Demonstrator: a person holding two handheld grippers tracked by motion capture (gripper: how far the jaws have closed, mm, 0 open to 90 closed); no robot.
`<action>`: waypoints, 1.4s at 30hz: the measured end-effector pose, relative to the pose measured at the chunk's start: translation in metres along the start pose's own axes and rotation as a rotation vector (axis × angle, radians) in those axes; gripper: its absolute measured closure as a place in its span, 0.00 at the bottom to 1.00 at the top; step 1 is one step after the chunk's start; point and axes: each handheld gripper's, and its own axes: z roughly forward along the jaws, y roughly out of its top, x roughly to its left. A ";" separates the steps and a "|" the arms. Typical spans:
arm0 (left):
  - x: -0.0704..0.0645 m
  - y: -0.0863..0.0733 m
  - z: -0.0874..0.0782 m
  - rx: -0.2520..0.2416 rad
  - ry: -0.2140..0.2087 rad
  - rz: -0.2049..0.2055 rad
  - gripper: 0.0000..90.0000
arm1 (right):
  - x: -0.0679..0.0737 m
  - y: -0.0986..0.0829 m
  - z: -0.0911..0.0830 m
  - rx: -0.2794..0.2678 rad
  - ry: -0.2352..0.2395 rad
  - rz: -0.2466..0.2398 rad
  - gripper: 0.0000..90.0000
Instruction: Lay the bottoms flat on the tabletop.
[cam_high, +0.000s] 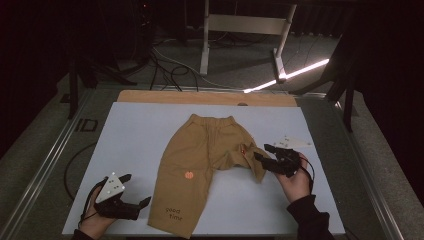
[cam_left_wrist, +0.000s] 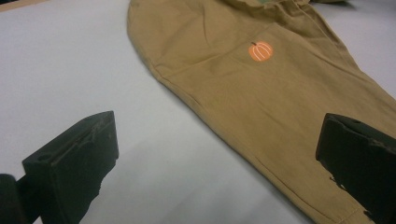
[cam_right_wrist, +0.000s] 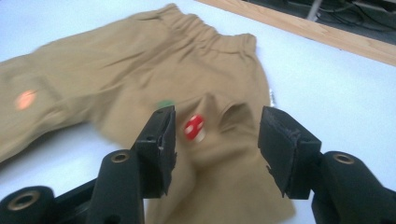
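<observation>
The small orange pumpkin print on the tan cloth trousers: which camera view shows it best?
The left gripper view: the orange pumpkin print is close and sharp, with its white lines visible. The high view shows it as a tiny orange spot; the right gripper view shows a blurred orange patch.

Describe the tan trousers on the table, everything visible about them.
The trousers are small, tan, soft cloth, with a gathered elastic waistband at the far end. One leg lies flat and straight, bearing an orange pumpkin patch and dark lettering near the hem. The other leg is bunched and folded, showing a red spotted patch. They lie on the white table. The right gripper, jaws open, is at the bunched leg.
</observation>
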 end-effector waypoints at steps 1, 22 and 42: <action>0.000 0.000 0.000 0.008 -0.001 0.007 0.00 | 0.002 -0.003 -0.005 0.001 0.004 -0.003 0.54; 0.000 0.001 0.000 -0.002 -0.011 0.004 0.00 | 0.025 -0.060 0.004 0.169 0.085 -0.081 0.94; 0.000 0.002 0.000 -0.009 -0.016 0.004 0.00 | 0.074 -0.040 -0.045 0.154 0.332 -0.197 0.98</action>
